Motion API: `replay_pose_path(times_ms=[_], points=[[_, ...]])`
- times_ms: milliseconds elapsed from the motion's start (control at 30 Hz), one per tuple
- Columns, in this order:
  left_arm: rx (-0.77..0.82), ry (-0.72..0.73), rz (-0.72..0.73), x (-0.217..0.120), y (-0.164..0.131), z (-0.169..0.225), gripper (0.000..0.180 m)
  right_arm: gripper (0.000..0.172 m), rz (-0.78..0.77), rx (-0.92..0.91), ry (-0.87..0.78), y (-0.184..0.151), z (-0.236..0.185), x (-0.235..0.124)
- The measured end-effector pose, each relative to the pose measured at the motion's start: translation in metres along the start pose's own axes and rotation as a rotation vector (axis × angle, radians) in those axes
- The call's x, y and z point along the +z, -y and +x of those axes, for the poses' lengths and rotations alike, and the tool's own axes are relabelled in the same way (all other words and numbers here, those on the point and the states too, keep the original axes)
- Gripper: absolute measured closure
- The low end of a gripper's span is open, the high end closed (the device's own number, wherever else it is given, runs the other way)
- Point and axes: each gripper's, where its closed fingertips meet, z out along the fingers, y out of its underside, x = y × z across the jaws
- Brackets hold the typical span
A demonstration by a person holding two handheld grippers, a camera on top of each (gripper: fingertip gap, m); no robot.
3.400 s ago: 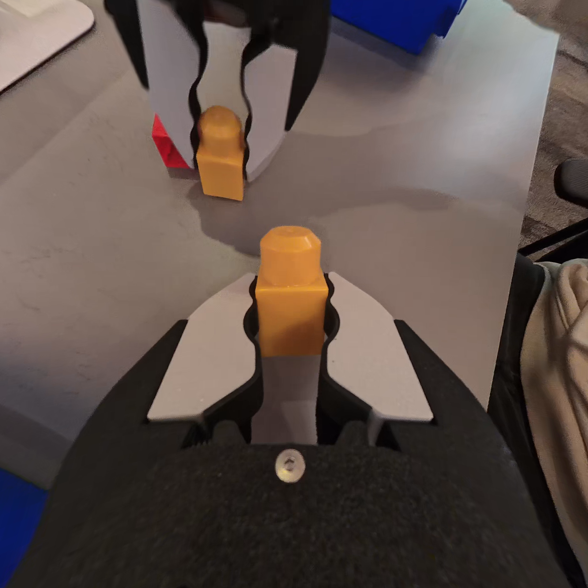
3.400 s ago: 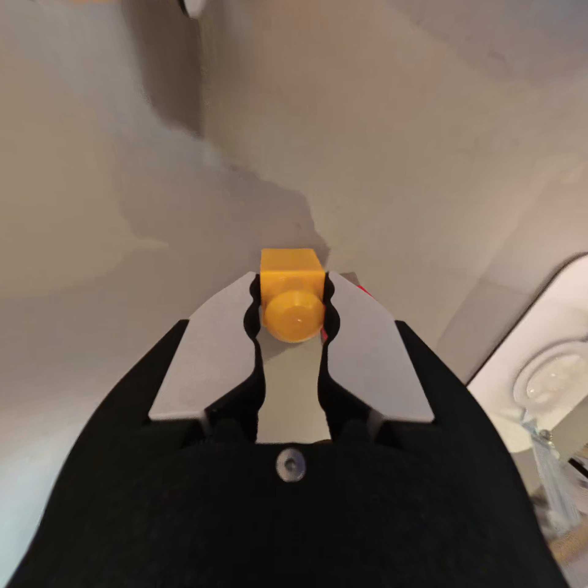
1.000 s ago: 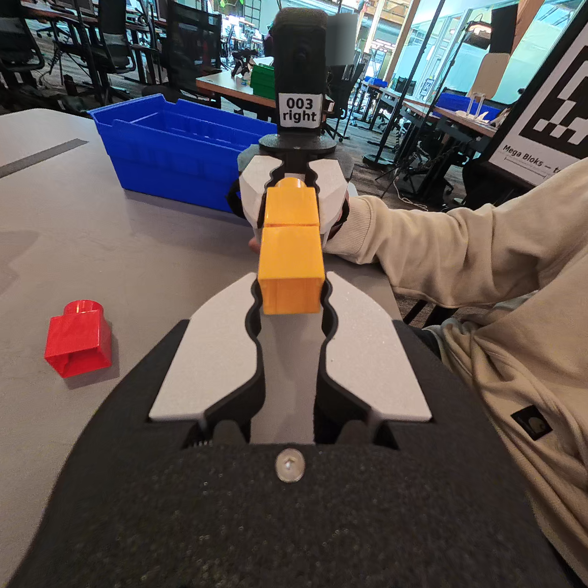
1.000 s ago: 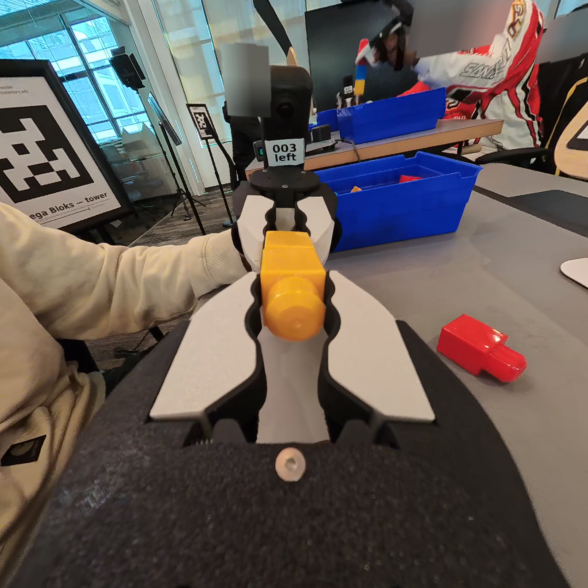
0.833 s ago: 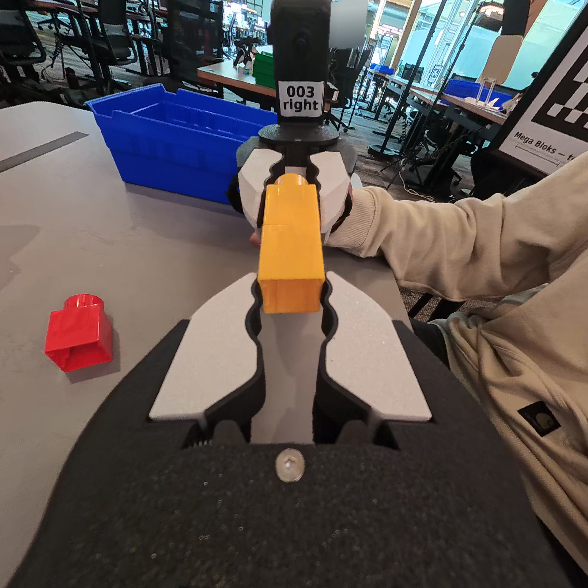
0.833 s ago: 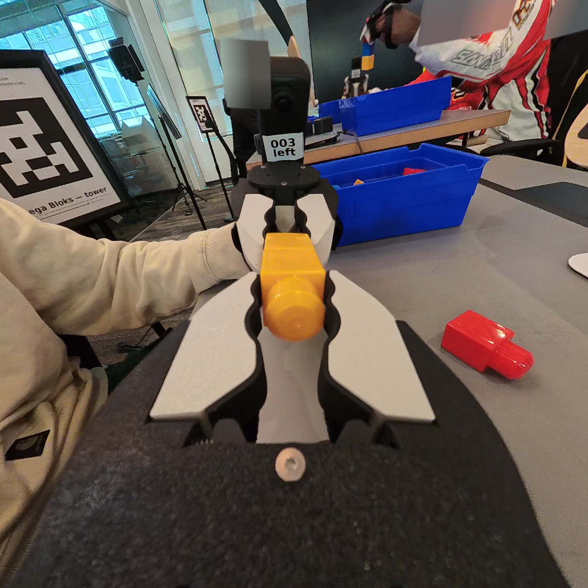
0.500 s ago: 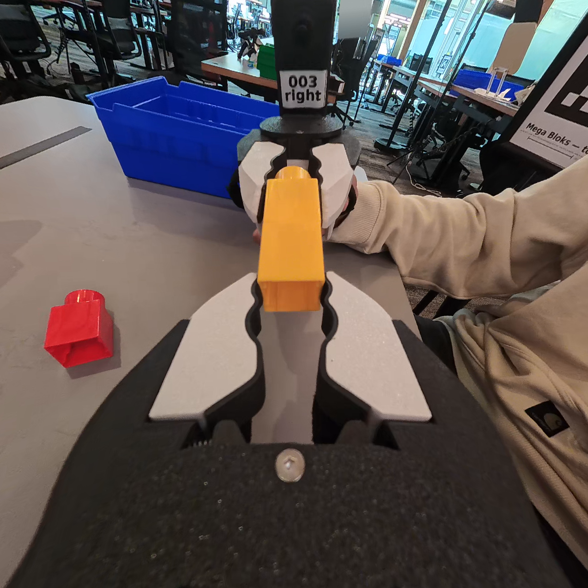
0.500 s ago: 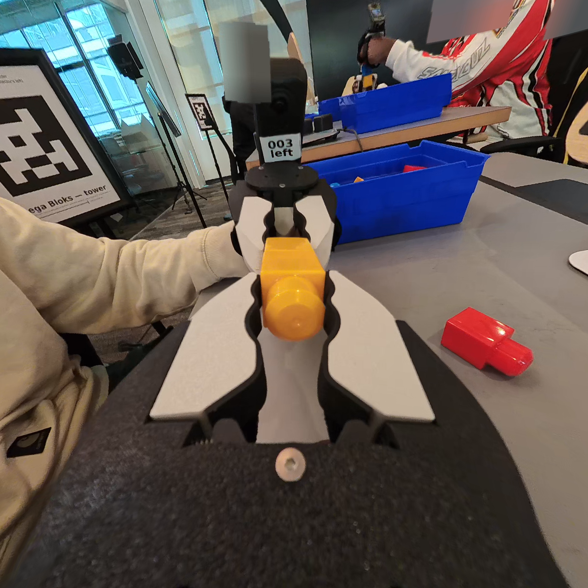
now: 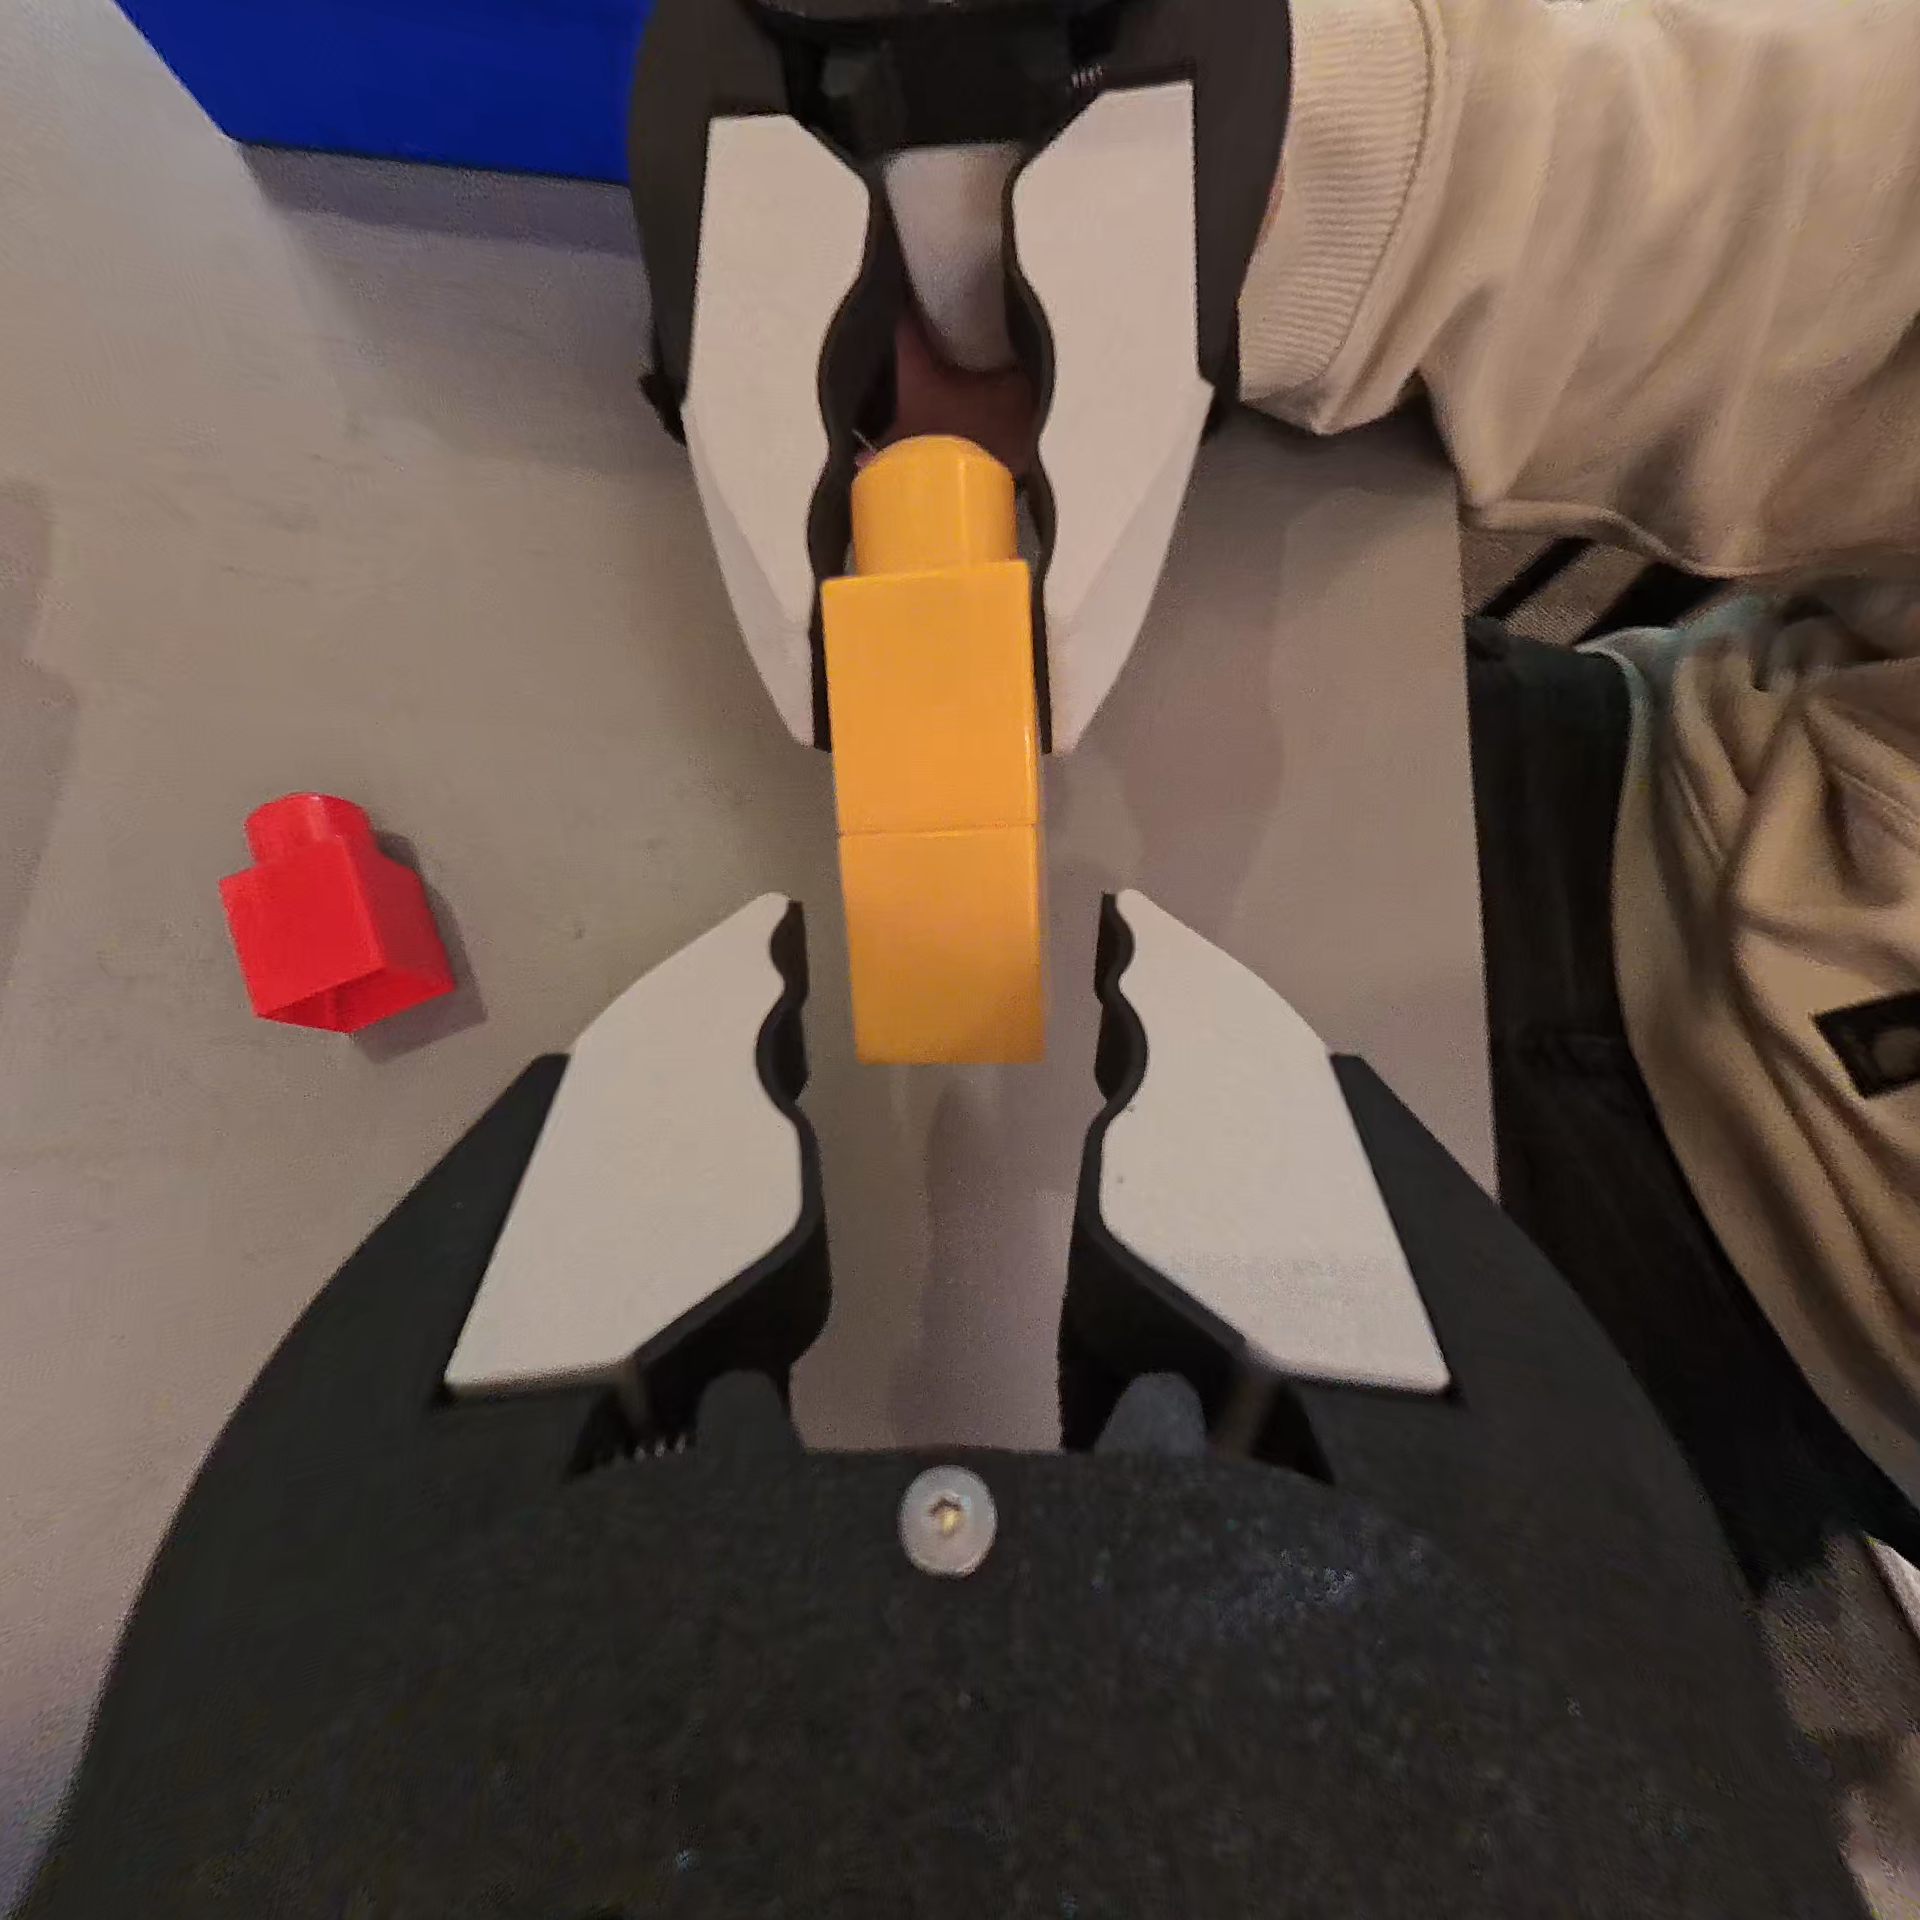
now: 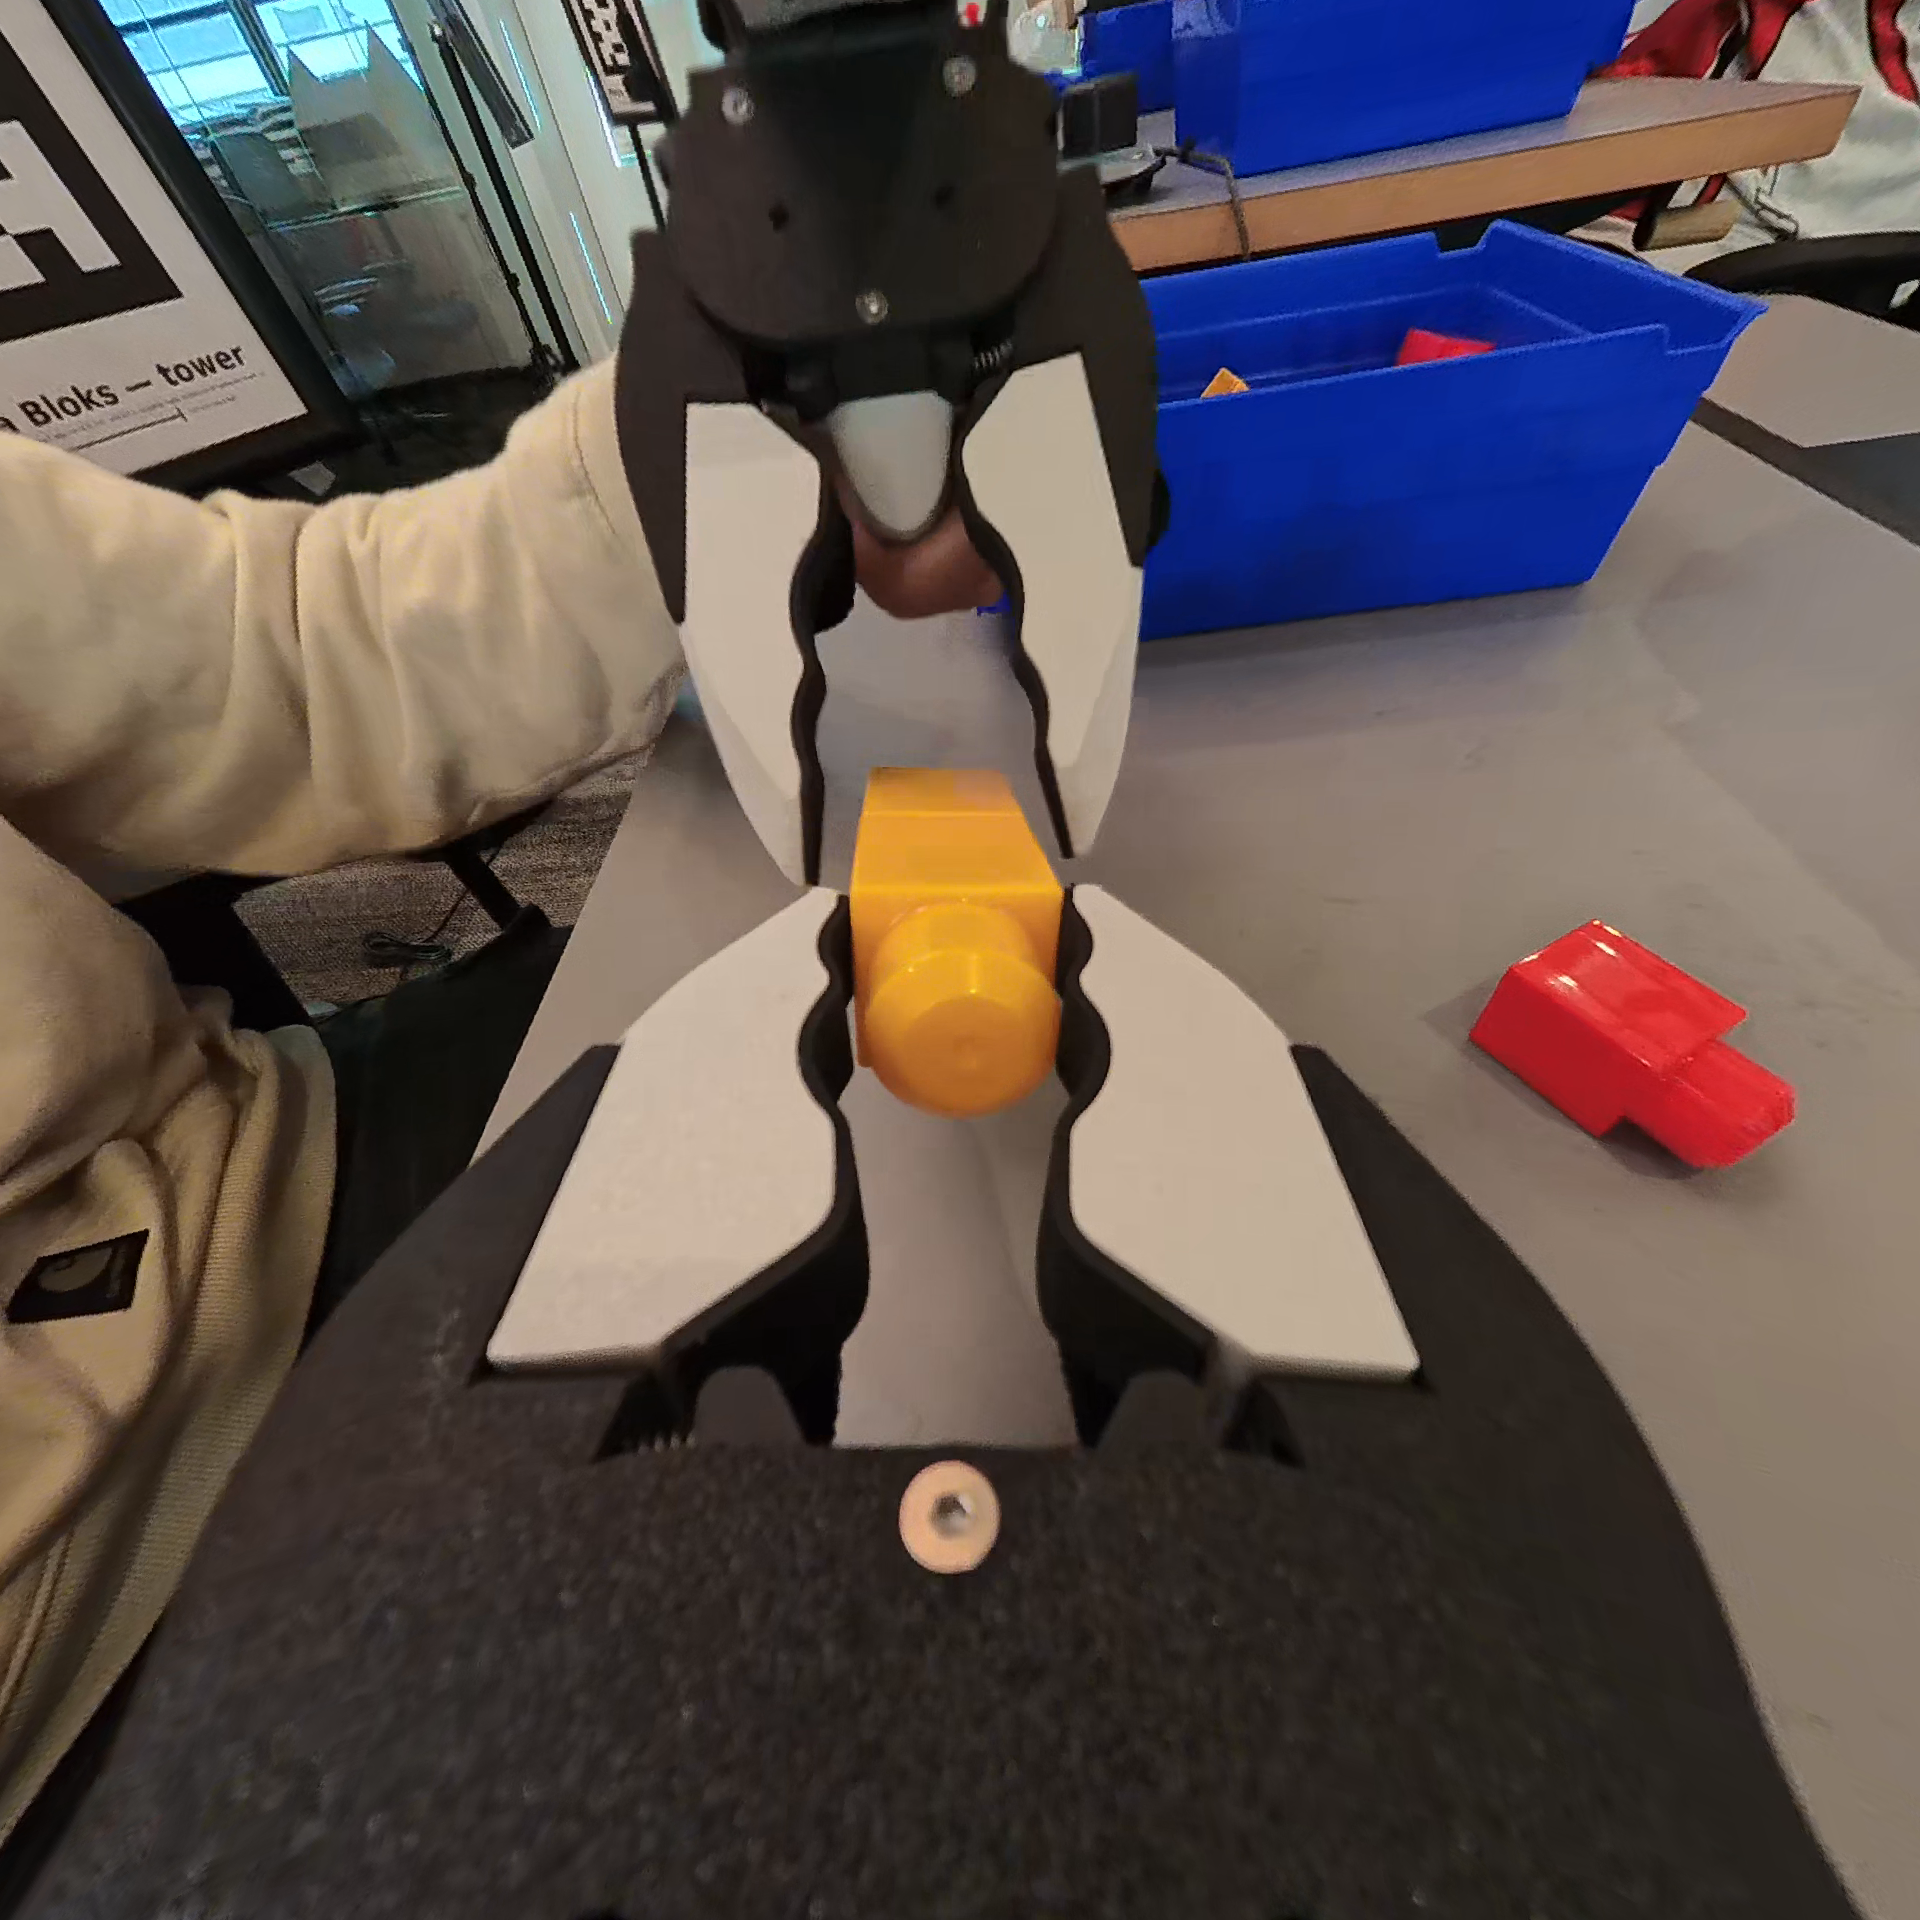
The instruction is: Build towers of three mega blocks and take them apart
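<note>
Two orange blocks are joined into one stack (image 9: pixel 935 810), held level above the grey table (image 9: pixel 416 520). My right gripper (image 10: pixel 951 956) is shut on the stack's studded end (image 10: pixel 956 956); the left wrist view shows that gripper (image 9: pixel 930 665) clamped on the far block. My left gripper (image 9: pixel 945 966) is open: its pads stand clear of the near block on both sides, as the right wrist view also shows (image 10: pixel 935 821). A red block (image 9: pixel 332 935) lies on its side on the table, also in the right wrist view (image 10: pixel 1621 1039).
A blue bin (image 10: pixel 1455 436) with loose blocks stands at the back of the table; its corner shows in the left wrist view (image 9: pixel 395 73). The person's cream sleeves (image 9: pixel 1558 312) (image 10: pixel 312 623) reach in near the table's edge.
The two orange blocks were pressed together into one stack. My left gripper then opened and let go of its block; the right gripper kept its hold. The left view has tipped down toward the table.
</note>
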Motion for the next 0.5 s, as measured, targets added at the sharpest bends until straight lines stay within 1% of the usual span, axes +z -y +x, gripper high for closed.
replay_pose_path(times_ms=[67,133,300,367,433,467,500], points=[[-0.003,-0.025,-0.052,0.000,-0.002,0.000,0.133,0.135,0.002,-0.003,0.000,0.000,-0.001,-0.001],[-0.010,-0.057,-0.101,0.002,-0.007,0.001,0.143,0.135,0.001,-0.005,-0.001,0.000,-0.001,-0.002],[-0.042,-0.079,-0.087,0.009,-0.010,0.001,0.144,0.135,-0.018,-0.001,-0.011,-0.004,0.001,-0.002],[-0.067,-0.085,-0.024,0.010,-0.007,0.002,0.144,0.135,0.032,0.001,-0.011,0.003,0.001,-0.004],[-0.107,-0.089,0.105,0.006,0.001,0.003,0.144,0.133,0.134,-0.007,-0.019,0.015,0.001,-0.010],[-0.128,-0.066,0.159,0.003,0.002,0.001,0.144,0.123,0.166,-0.019,-0.037,0.020,0.002,-0.013],[-0.147,-0.028,0.204,-0.002,0.000,-0.003,0.144,0.113,0.164,-0.022,-0.069,0.022,0.005,-0.017]])
